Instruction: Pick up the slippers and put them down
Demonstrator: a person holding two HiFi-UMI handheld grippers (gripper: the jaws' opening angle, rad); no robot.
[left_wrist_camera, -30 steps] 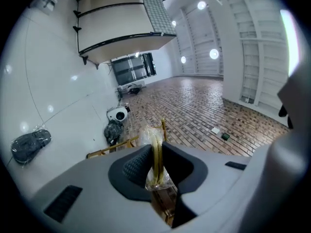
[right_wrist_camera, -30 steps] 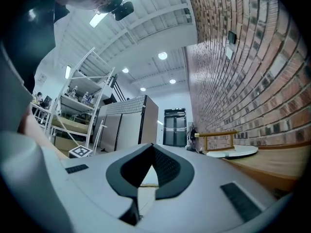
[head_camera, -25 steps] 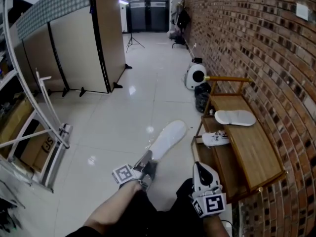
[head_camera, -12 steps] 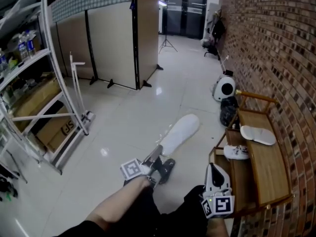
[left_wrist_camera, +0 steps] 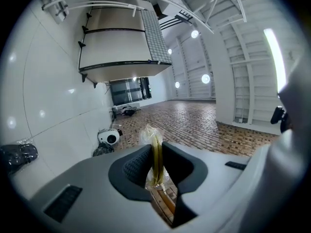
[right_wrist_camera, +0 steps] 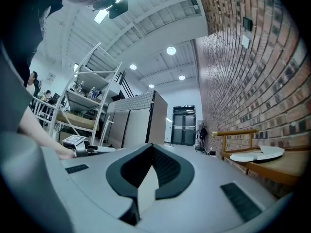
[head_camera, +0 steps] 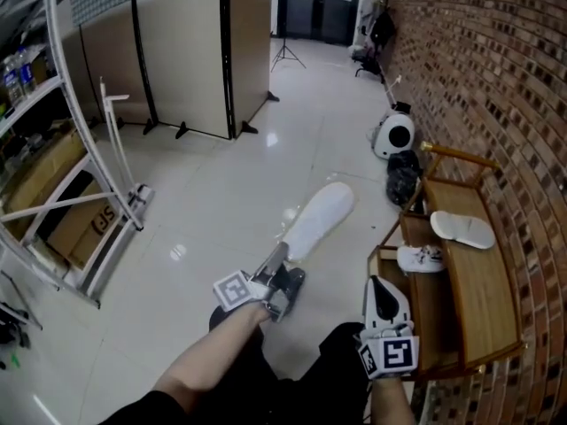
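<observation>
Two slippers in view: one white slipper (head_camera: 321,218) is hanging from the left tool (head_camera: 282,259) at the centre of the head view; a second slipper (head_camera: 462,229) is lying flat on the top board of the wooden counter (head_camera: 483,299) at the right edge, along the brick wall (head_camera: 496,78).
Left tool: its jaws are clamping one end of the white slipper. In the left gripper view the slipper is showing edge-on, wrapped in what looks like clear film, with the dark pads (left_wrist_camera: 133,166) pressing on both sides.
Right tool (head_camera: 383,301): its jaws are sitting together with nothing between them. It is carrying no load at the lower right of the frame, just beside the near end of the counter.
Carried slipper, position: it is hanging clear above the pale floor (head_camera: 204,202), its free end pointing toward the upper right and well apart from the second slipper.
Other footwear: a white shoe (head_camera: 421,258) is resting on the counter's lower shelf, untouched by either tool.
Work done: the pick-up of one slipper is reading as complete.
Work left: the put-down is not yet made. A landing spot is not evident.
Open point: whether the second slipper is already placed or is awaiting its turn cannot be told.
Progress, as judged: the task is standing near its midpoint.
</observation>
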